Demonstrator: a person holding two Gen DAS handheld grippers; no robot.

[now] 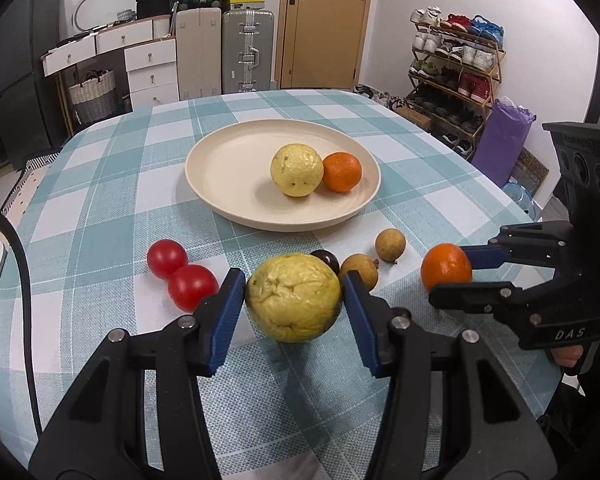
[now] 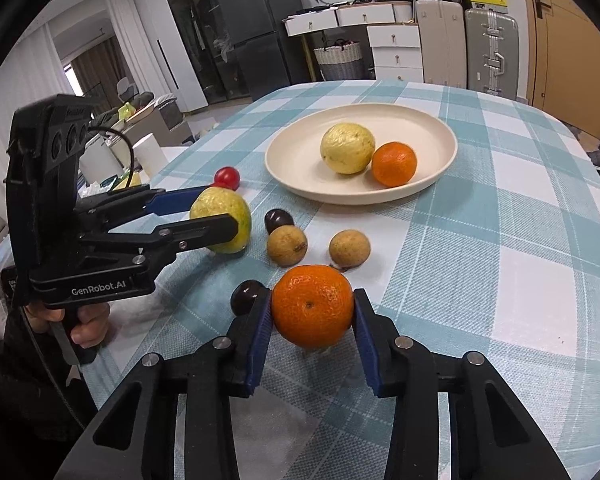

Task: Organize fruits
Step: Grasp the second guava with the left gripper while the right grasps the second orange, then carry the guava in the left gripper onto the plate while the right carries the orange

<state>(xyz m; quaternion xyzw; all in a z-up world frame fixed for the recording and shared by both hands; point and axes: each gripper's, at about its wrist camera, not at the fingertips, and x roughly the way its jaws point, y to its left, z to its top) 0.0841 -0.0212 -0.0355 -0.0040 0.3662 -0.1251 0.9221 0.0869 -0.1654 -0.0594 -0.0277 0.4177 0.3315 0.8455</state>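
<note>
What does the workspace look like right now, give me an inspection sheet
Surface: table under a teal checked cloth.
Job's things: plate holds a guava and an orange; two tomatoes, two longans and two dark plums lie loose.
Clutter: nothing seen.
Grippers: left claw shut on second guava; right claw shut on second orange.
Cables: black cable at the table's left edge.
Surroundings: suitcases, shoe rack, door.
</note>
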